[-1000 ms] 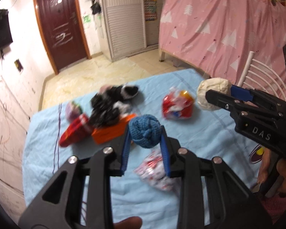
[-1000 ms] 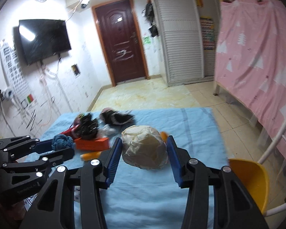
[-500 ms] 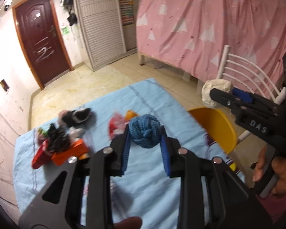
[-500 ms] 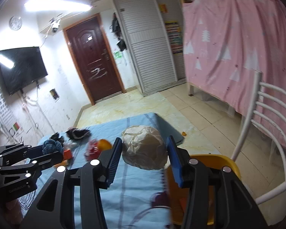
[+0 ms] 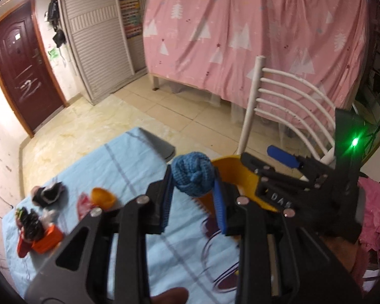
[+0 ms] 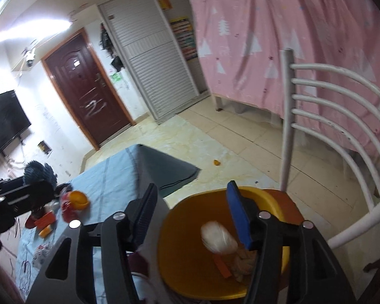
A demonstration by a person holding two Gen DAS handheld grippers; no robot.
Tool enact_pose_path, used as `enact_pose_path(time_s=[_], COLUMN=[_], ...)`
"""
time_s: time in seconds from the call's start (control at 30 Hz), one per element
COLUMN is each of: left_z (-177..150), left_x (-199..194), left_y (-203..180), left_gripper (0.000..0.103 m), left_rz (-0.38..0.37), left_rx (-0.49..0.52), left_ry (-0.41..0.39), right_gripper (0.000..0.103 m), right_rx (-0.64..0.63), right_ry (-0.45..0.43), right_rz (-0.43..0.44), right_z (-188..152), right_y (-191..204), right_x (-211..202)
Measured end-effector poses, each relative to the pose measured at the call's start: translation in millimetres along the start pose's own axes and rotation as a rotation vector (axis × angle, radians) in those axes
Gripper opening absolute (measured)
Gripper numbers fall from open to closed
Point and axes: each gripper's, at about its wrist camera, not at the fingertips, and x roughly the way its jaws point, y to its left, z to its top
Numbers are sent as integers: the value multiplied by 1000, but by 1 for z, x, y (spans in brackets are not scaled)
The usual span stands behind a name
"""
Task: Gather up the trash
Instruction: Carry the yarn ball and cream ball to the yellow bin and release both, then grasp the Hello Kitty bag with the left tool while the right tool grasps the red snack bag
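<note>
My left gripper (image 5: 193, 194) squeezes a blue yarn ball (image 5: 192, 175) tight, up over the edge of the blue table (image 5: 129, 167). My right gripper (image 6: 190, 212) has its fingers wide apart above the yellow bin (image 6: 179, 261). A white paper ball (image 6: 218, 236) is inside the bin. More trash (image 5: 38, 225) sits on the table.
</note>
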Motion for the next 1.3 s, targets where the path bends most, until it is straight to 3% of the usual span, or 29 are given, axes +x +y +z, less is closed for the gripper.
enact_pose_path(time_s=[0.03, 0.07, 0.1, 0.43, 0.97, 1.3], left_z=[3, 5, 6, 1, -29, -68], left_x=[3, 6, 6, 6, -55, -81], left_y=[-3, -7, -9, 0, 97, 154], left_gripper=[46, 72, 81, 82, 82, 84], left_rz=[-16, -27, -29, -35, 67, 132], left_rx=[2, 4, 3, -18, -123, -202], left_ry=[8, 10, 3, 8, -65, -69], right_gripper=[54, 55, 55, 59, 63, 63], right_rx=[14, 23, 31, 58, -70, -138], right_ry=[-3, -5, -8, -16, 7, 45], right_rz=[-7, -12, -18, -26, 62, 107], right_z=[0, 1, 1, 5, -2, -8], right_y=[-7, -11, -16, -26, 51, 97], right_x=[0, 0, 0, -1, 1, 15])
